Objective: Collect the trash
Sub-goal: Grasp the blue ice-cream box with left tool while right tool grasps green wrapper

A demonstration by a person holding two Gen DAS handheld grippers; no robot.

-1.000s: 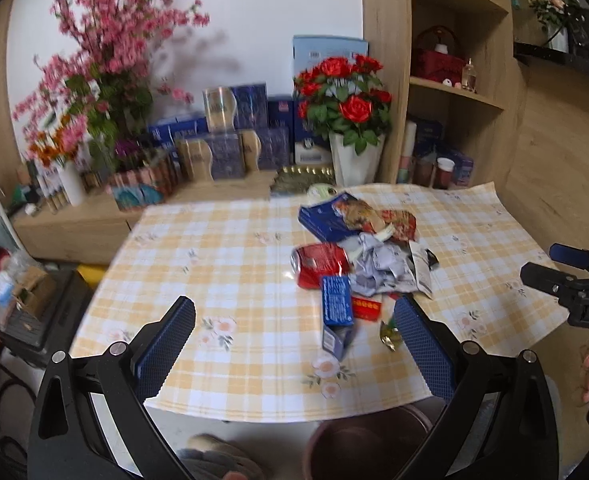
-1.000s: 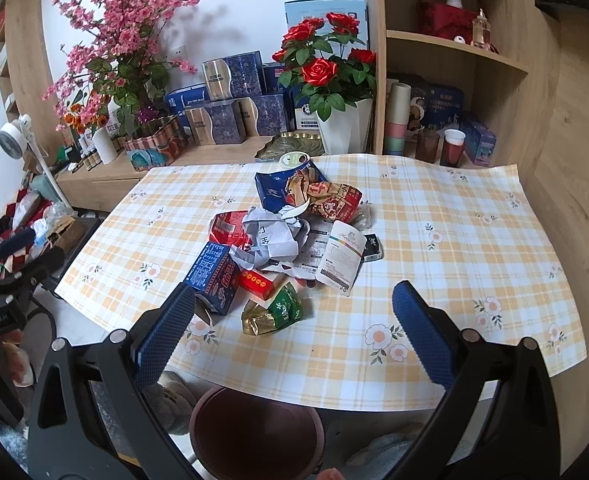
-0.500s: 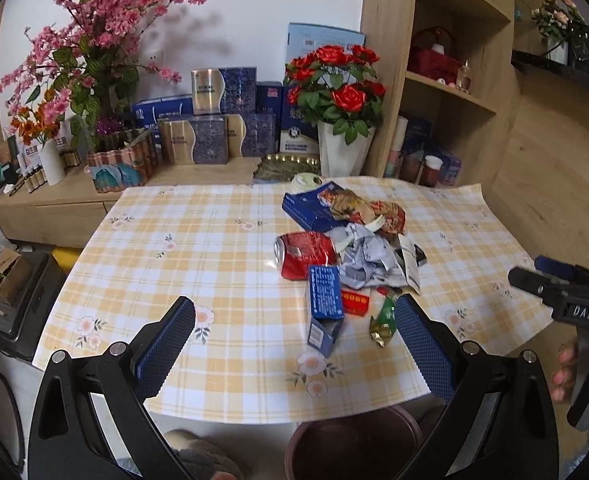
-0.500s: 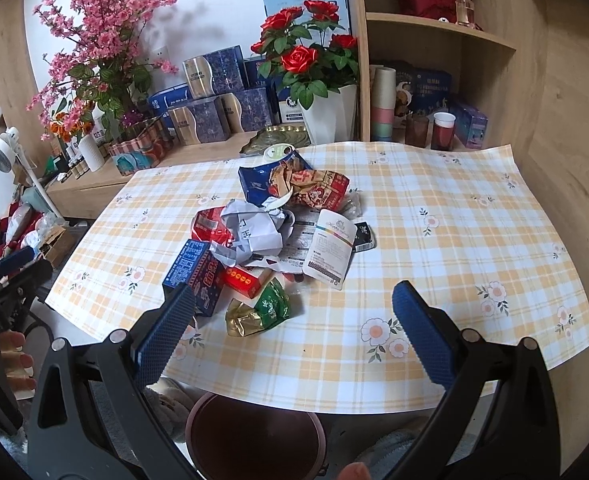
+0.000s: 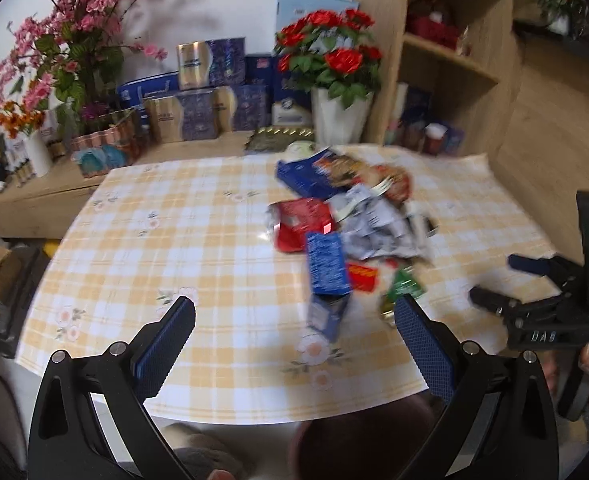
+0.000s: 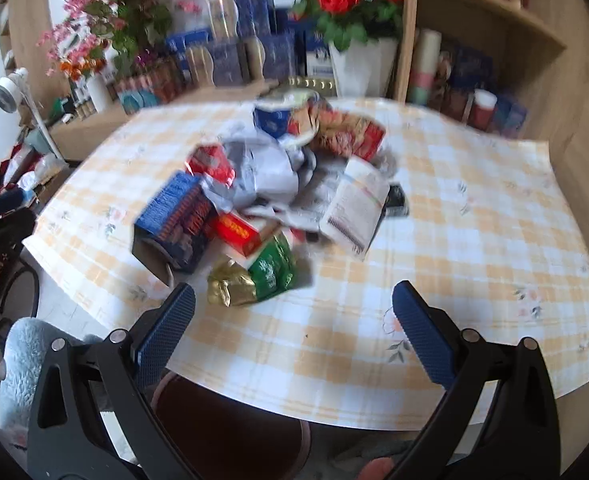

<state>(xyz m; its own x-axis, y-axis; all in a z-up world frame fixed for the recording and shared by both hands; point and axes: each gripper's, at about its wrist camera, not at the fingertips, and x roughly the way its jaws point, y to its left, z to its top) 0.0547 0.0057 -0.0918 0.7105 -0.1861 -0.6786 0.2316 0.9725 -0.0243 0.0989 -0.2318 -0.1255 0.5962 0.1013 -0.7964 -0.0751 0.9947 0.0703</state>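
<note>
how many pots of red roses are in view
1. The pot of red roses stands on the wooden sideboard behind the table, beside the shelf unit. The other flowers are pink blossoms.

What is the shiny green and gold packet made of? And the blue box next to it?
The green and gold packet looks like thin metallic foil or foil-lined plastic: its gold end is crinkled and glints. The blue box looks like printed cardboard with a smooth finish: it keeps flat sides and sharp corners, and its open end shows a dull brownish inside. Blur leaves both uncertain.
</note>
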